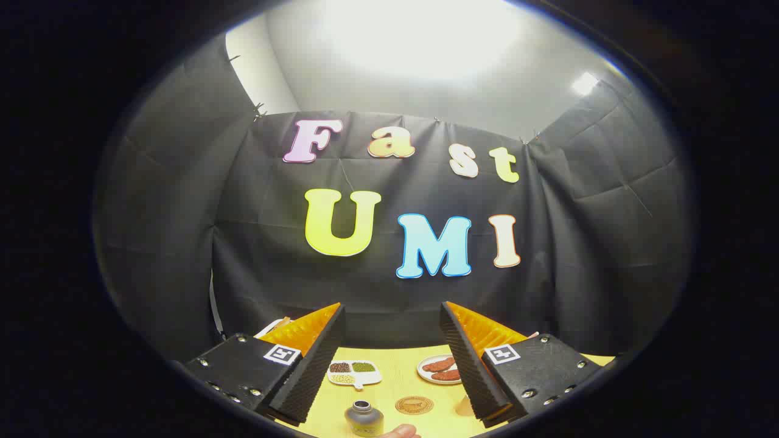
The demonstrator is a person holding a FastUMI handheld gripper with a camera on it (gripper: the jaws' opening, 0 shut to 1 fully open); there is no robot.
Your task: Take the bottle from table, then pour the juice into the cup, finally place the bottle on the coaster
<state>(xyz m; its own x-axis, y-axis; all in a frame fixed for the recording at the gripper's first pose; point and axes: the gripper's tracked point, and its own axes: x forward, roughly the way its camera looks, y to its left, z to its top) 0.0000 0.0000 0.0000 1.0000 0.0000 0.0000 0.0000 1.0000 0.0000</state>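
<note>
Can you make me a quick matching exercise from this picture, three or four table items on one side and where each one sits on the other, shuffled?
Things:
1. bottle
2. coaster
3. divided dish of beans
4. plate of sausages

Places:
A. far side of the table, beside the right finger
B. nearest, between the open fingers, lid off
C. far side, beside the left finger
D. just right of the bottle

Pairs: 1-B, 2-D, 3-C, 4-A

The gripper hangs open above the table, holding nothing.

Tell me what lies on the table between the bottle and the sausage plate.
The round coaster lies between the bottle and the sausage plate, seen in the gripper view between the open gripper fingers.
</note>
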